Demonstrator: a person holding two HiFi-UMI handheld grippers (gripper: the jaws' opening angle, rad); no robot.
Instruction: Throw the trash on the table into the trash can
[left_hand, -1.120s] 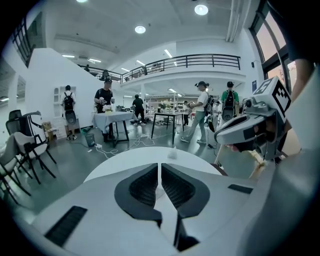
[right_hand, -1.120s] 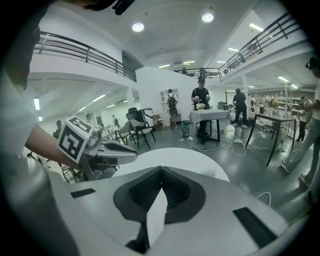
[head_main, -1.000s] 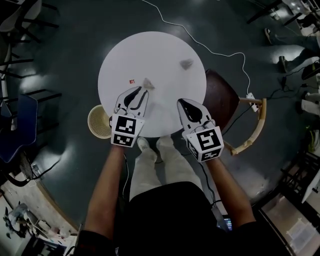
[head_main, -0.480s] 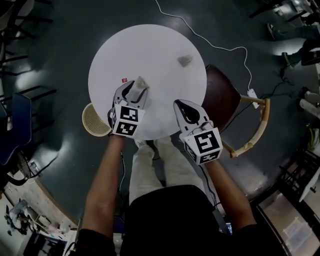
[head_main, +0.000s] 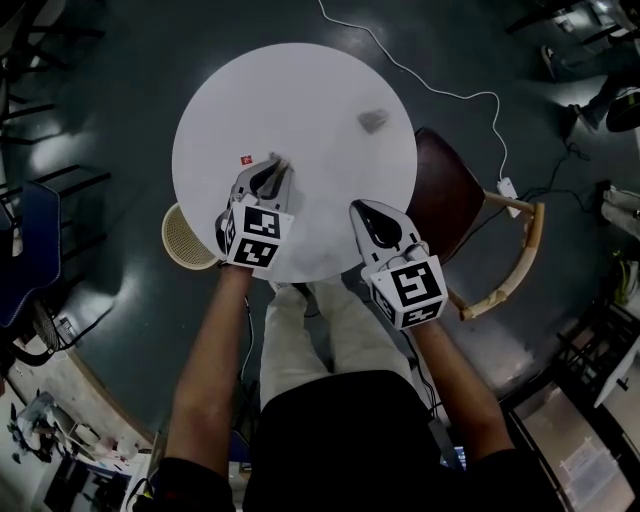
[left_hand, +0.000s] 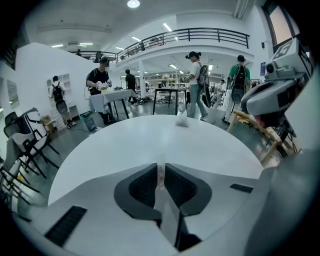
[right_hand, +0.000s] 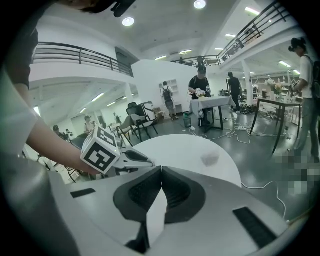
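Head view and both gripper views, early in the task. We judged that nothing had been binned yet. The can (head_main: 185, 240) stood on the floor by the bench's (head_main: 300, 90) lower-left edge. The left hand-held gripper (head_main: 272, 168), left of centre, had just been closing its jaws, and they pinched a thin scrap (left_hand: 161, 174) at the bench surface. A grey wad (head_main: 373, 121) lay at the bench's upper right, well apart from both tools. A red bit (head_main: 243, 158) sat just left of the left tool. Both remained to be cleared. The right hand-held gripper (head_main: 364, 210) was closed on nothing above the bench's lower-right rim. Both forearms reached up the frame, with the tools tilted downward.
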